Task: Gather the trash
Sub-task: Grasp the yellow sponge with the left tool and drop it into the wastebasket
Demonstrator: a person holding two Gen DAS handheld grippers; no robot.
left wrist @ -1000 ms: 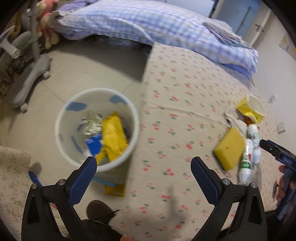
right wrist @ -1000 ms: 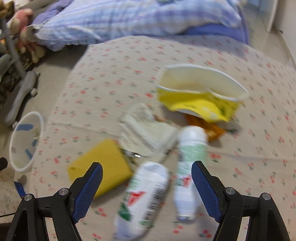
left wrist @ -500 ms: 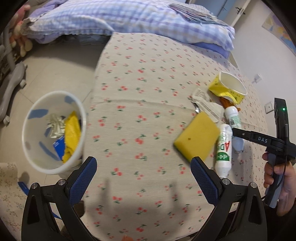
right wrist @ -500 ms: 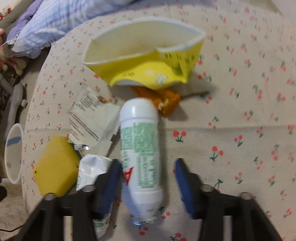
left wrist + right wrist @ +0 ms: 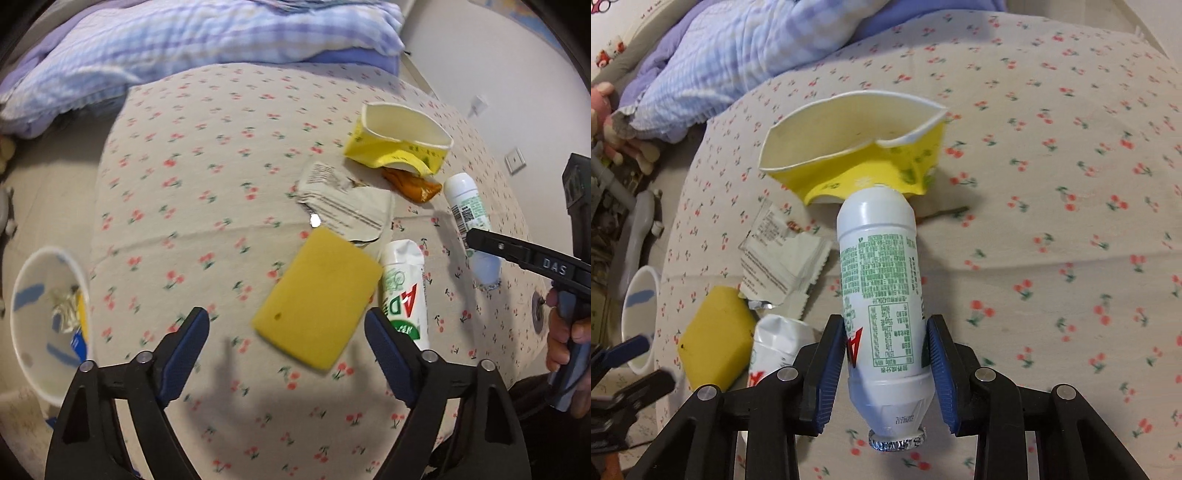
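Note:
My right gripper (image 5: 884, 360) is shut on a white drink bottle with green print (image 5: 881, 291), which also shows in the left wrist view (image 5: 469, 218). A crushed second white bottle (image 5: 404, 291) lies beside a yellow sponge (image 5: 319, 299). A torn white wrapper (image 5: 343, 203), a crumpled yellow paper cup (image 5: 397, 144) and an orange wrapper (image 5: 413, 184) lie further back on the cherry-print sheet. My left gripper (image 5: 286, 332) is open and empty, just in front of the sponge.
A white trash bin (image 5: 44, 317) with several pieces of trash stands on the floor at the left of the bed. A blue checked duvet (image 5: 207, 40) is piled at the far end. A soft toy (image 5: 605, 122) lies at the left.
My right gripper has moved in and closed on the white bottle. My left gripper has swung right from the bin to above the sponge.

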